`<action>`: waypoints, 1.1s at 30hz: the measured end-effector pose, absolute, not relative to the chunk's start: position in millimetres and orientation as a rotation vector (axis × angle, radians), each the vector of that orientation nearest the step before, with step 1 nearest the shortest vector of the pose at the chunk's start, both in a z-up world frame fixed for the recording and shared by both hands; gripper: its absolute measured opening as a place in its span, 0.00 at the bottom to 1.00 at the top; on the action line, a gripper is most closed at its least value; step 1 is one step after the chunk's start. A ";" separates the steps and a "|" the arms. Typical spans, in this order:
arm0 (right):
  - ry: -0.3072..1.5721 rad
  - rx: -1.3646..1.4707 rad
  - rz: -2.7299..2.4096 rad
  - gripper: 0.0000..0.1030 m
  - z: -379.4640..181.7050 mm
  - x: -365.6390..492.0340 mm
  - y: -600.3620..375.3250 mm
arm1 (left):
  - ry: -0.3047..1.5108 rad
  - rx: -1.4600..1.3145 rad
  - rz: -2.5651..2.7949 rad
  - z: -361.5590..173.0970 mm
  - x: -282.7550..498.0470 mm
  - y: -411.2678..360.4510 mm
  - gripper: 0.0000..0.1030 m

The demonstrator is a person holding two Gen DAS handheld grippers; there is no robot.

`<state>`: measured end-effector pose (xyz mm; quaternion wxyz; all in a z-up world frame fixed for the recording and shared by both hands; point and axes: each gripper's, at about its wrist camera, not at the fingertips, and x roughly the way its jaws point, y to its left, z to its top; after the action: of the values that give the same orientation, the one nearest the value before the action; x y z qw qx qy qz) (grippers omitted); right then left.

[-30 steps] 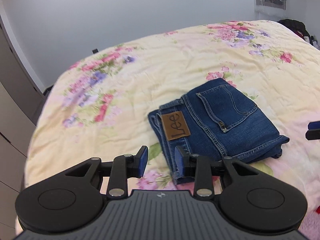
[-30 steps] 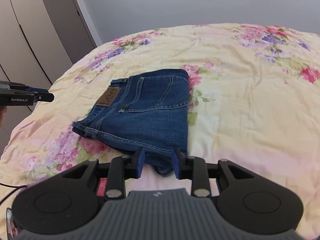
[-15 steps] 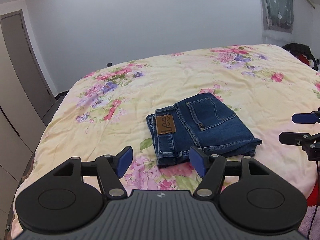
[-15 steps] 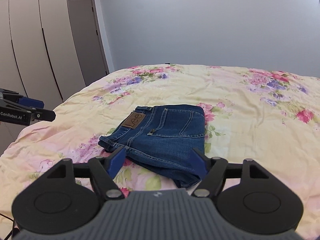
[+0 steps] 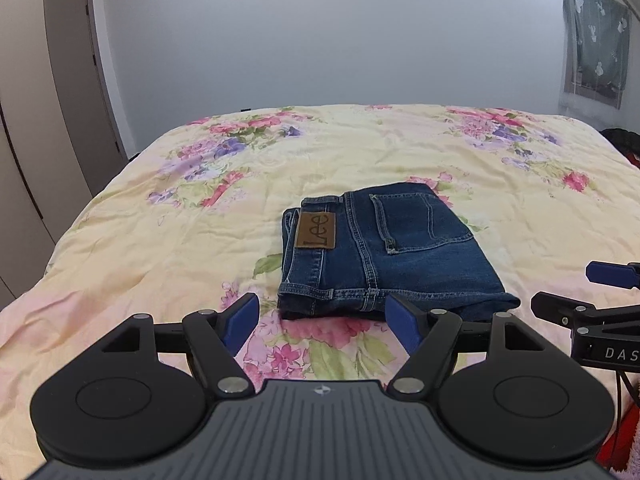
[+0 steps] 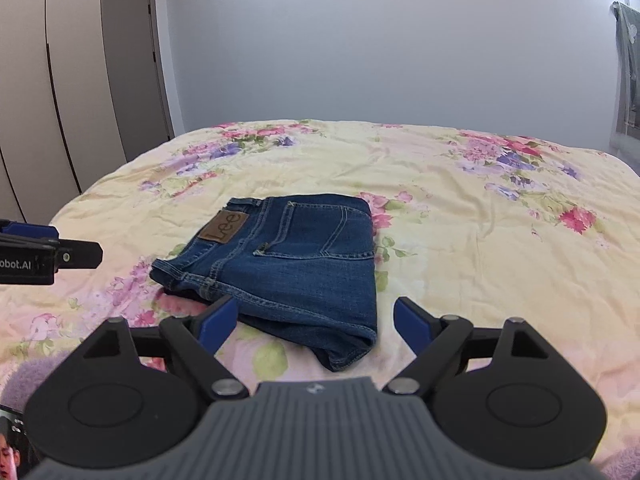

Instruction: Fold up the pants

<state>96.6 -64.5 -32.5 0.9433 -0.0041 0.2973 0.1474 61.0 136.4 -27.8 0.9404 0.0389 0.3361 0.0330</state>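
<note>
The blue jeans (image 5: pixel 384 256) lie folded into a compact stack on the floral bedspread (image 5: pixel 200 216), brown Lee patch and back pocket facing up. They also show in the right wrist view (image 6: pixel 288 264). My left gripper (image 5: pixel 322 320) is open and empty, held above the bed just short of the stack's near edge. My right gripper (image 6: pixel 316 322) is open and empty, near the stack's near right corner. Each gripper shows at the edge of the other's view, the right one (image 5: pixel 592 300) and the left one (image 6: pixel 48 254).
The bed fills both views, with a grey wall behind. Wardrobe doors and a room door (image 6: pixel 132 68) stand at the left. A curtained window (image 5: pixel 596 36) is at the right. Dark and red items (image 5: pixel 624 140) lie at the bed's right edge.
Both grippers have opened wide and pulled back and up from the folded jeans. The jeans stay folded on the bed.
</note>
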 end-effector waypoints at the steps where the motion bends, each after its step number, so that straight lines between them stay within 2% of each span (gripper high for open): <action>1: 0.614 -0.013 0.301 0.79 -35.7 97.2 -63.9 | 0.695 0.082 0.071 -31.5 62.3 135.9 0.82; 8: 0.688 -0.016 0.298 0.79 -56.0 103.6 -58.4 | 0.757 0.064 0.078 -51.3 63.4 131.3 0.82; 33: 0.627 0.011 0.316 0.79 -40.2 93.9 -61.0 | 0.743 0.074 0.082 -42.3 56.4 122.8 0.82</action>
<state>93.9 -61.0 -40.2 0.9389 0.0054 0.3073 0.1546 56.4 122.8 -42.3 0.9303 0.0362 0.3628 0.0402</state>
